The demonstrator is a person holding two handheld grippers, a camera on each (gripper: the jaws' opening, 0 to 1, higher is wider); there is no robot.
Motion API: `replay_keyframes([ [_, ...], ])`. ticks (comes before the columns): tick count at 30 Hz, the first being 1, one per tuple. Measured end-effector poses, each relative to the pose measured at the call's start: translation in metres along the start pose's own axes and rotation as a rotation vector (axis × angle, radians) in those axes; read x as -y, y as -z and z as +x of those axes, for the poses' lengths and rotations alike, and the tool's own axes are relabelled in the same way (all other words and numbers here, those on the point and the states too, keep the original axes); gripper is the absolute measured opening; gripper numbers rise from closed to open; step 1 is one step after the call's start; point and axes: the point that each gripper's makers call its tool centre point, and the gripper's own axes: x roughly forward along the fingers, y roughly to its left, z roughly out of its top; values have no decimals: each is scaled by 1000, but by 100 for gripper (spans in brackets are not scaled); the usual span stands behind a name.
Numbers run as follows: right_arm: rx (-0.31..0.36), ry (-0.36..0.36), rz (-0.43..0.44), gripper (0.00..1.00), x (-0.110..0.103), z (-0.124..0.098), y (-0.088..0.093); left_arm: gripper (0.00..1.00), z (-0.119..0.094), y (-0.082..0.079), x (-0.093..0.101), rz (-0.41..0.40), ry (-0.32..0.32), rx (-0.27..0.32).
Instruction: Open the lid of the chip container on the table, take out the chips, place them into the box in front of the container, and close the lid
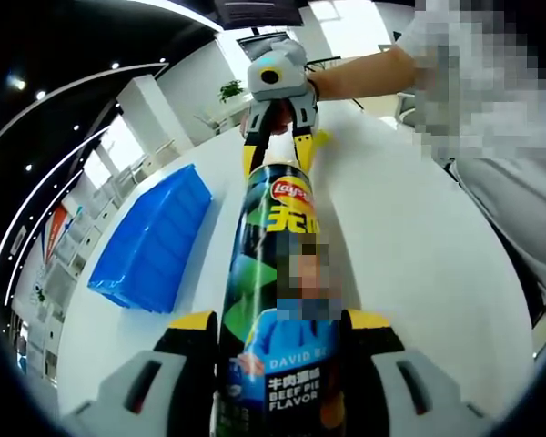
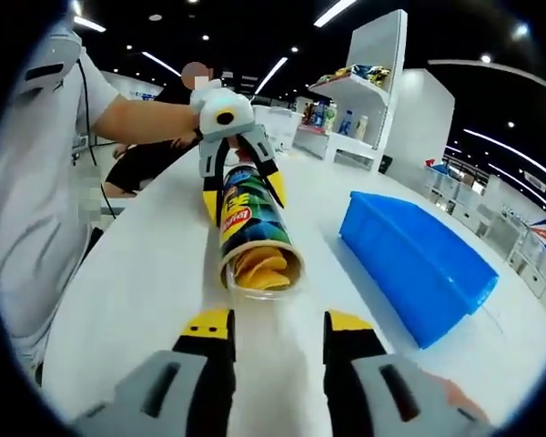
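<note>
Lay's chip can [image 1: 278, 300] lies on its side on the white table [image 1: 409, 237], and I grip its closed end with my left gripper [image 1: 278, 364], the jaws narrow and pressed to both sides of the tube. In the right gripper view that same left gripper [image 2: 241, 187] shows at the far end of the can [image 2: 250, 228], whose mouth faces me with the lid already off and the stacked chips [image 2: 259, 269] showing inside. My right gripper [image 2: 278, 332] hangs just short of that open mouth, jaws apart with nothing between them; in the left gripper view it [image 1: 278, 141] sits at the can's far end. The blue box [image 2: 419, 259] stands beside the can, toward my right in the right gripper view. I judge the step in hand to be taking out the chips. Next I need to ease my right jaws into the mouth and close gently on the stack, since chips crack easily, while my left holds the can steady.
</note>
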Motion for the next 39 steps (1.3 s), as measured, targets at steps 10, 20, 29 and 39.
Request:
replay_keyframes([
  [10,80,7,76,21,7,-20,-5,55,0,0,0,0,-1,-1],
  [20,66,-28,82,8,-4,-12,-1,55,1,0,0,-2,1,-5],
  [29,105,-47,91,1,-5,-9,-6,55,1,0,1,-3,6,-11],
  [39,120,-65,85,1,-11,-4,-9,55,1,0,1,-6,9,-11],
])
